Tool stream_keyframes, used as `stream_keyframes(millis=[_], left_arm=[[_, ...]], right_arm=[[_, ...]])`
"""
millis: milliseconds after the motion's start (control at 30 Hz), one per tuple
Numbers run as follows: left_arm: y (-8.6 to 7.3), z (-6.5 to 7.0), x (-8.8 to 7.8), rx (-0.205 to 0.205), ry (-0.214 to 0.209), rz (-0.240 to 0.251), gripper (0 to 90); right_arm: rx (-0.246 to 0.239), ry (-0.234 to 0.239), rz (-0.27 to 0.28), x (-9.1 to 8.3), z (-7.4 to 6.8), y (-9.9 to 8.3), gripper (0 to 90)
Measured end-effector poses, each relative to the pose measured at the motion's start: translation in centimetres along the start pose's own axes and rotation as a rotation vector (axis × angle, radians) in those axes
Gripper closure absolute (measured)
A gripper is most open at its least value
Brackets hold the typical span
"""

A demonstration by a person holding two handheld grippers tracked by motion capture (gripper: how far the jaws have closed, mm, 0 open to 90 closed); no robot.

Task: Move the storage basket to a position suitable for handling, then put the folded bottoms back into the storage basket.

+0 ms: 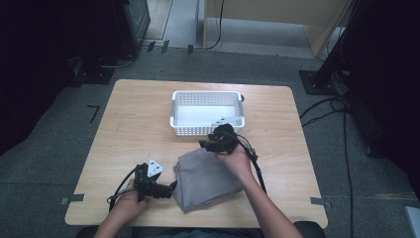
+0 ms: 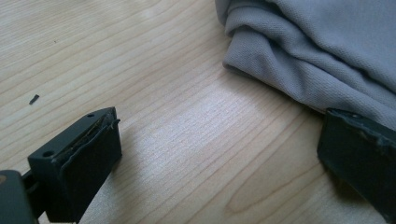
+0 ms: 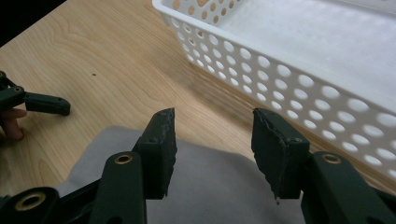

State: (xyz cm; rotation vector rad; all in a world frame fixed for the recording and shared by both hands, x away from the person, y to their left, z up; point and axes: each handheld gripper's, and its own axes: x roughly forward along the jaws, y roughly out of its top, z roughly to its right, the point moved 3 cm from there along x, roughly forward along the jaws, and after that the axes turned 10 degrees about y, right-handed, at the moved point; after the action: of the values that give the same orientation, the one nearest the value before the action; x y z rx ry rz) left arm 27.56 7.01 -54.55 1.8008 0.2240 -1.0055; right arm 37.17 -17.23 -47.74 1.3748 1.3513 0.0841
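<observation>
So the folded grey cloth (image 1: 205, 179) is sitting at the near middle of the table (image 1: 133, 119), between my two hands, with its long axis running roughly from 10 to 4 o'clock in the high view. From the cloth, the white basket (image 1: 208, 113) is at 12 o'clock, just beyond its far edge with a thin strip of bare wood between them.

My right gripper (image 1: 207, 145) hangs over the far corner of the cloth, jaws spread about halfway with nothing between them. In the right gripper view I'm looking straight past the pads at cloth (image 3: 205, 182) below and the basket wall (image 3: 299, 100) right ahead, so that hand is the closer one to the basket.

My left gripper (image 1: 169, 190) is at 9 o'clock from the cloth, low on the table, jaws wide apart and gripping nothing. In the left gripper view the stacked folds (image 2: 308, 56) lie at about 1 o'clock, and one pad looks like it's touching the hem, though I can't quite tell from that angle.

Room-wise: plenty of open wood to the left and right of the cloth, the near table edge is close behind it, and the basket looks empty, so I reckon a lift toward 12 is unobstructed.
</observation>
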Motion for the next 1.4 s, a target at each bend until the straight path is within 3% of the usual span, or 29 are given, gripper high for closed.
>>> stream_keyframes(millis=[533, 767, 867, 1167, 1200, 1400], left_arm=[[0.0, 0.0, 0.0, 0.0, 0.0, 0.0, 0.0], [0.1, 0.0, 0.1, -0.004, -0.002, 0.003, 0.0], [0.1, 0.0, 0.1, -0.002, -0.001, 0.002, 0.0], [0.1, 0.0, 0.1, -0.004, -0.002, 0.004, 0.0], [0.1, 0.0, 0.1, -0.004, -0.002, 0.004, 0.0], [0.0, 0.0, 0.1, -0.002, -0.001, 0.003, 0.0]], right_arm=[[0.003, -0.051, 0.023, -3.8, 0.6, -2.8, 41.9], [0.031, -0.082, 0.015, -5.1, 1.0, -4.7, 37.0], [0.057, -0.086, 0.005, -5.3, 1.3, -5.5, 32.9], [0.076, -0.082, -0.004, -5.2, 1.4, -7.7, 22.1], [0.066, -0.093, -0.05, -4.7, 1.3, -8.1, 17.4], [0.047, -0.107, -0.099, -3.4, 0.9, -8.9, 13.0]])
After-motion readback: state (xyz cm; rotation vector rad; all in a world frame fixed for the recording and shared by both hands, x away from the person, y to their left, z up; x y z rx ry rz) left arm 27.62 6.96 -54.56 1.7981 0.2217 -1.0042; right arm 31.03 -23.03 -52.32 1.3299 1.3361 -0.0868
